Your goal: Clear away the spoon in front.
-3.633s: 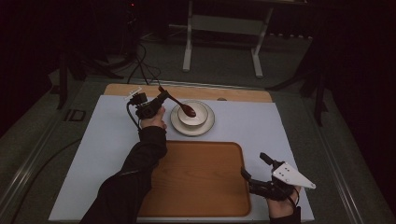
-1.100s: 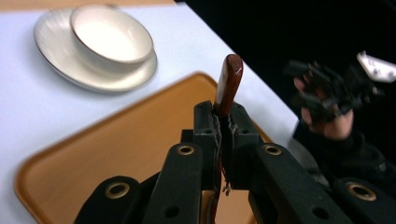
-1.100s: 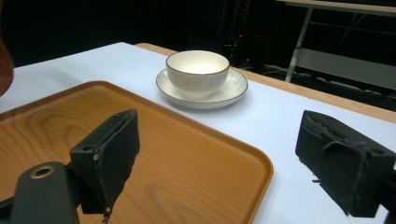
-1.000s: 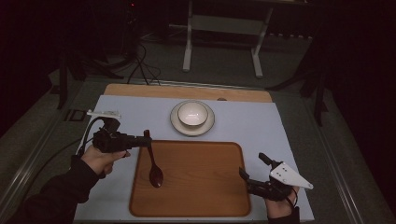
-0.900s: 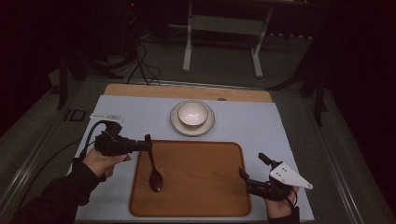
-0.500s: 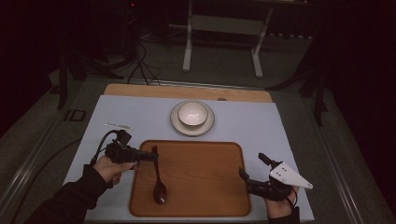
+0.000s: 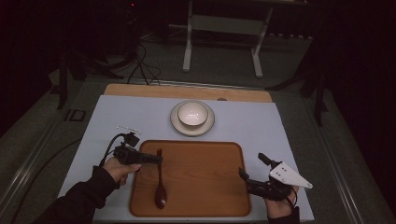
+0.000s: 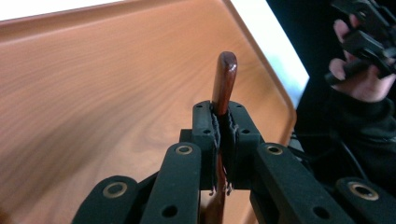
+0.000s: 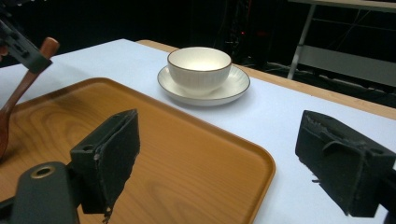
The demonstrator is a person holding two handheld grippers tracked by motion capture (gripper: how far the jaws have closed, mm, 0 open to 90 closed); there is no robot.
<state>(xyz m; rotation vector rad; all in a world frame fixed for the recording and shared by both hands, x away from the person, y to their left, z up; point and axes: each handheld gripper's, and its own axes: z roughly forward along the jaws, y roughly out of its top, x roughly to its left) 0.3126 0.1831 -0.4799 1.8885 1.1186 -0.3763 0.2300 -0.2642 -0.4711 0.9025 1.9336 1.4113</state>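
A smooth, rounded wooden tray (image 7: 196, 186) lies at the lower centre of the high view on a pale blue table cover (image 7: 121, 116). The left gripper (image 7: 156, 159), at the tray's left edge, is clamped on the handle of a dark, glossy wooden spoon (image 7: 160, 184); the spoon's oval bowl rests on the tray toward the bottom of the frame, handle tilted up. In the left gripper view the ridged black jaws pinch the reddish-brown handle (image 8: 223, 84) just below its rounded tip (the wood grain of the tray runs behind it). The right gripper (image 7: 251, 170), at the lower right beside the tray's right edge, stands wide apart and holds nothing. Above the tray, a white ribbed bowl (image 7: 192, 114) sits on a round white saucer (image 7: 177, 122).
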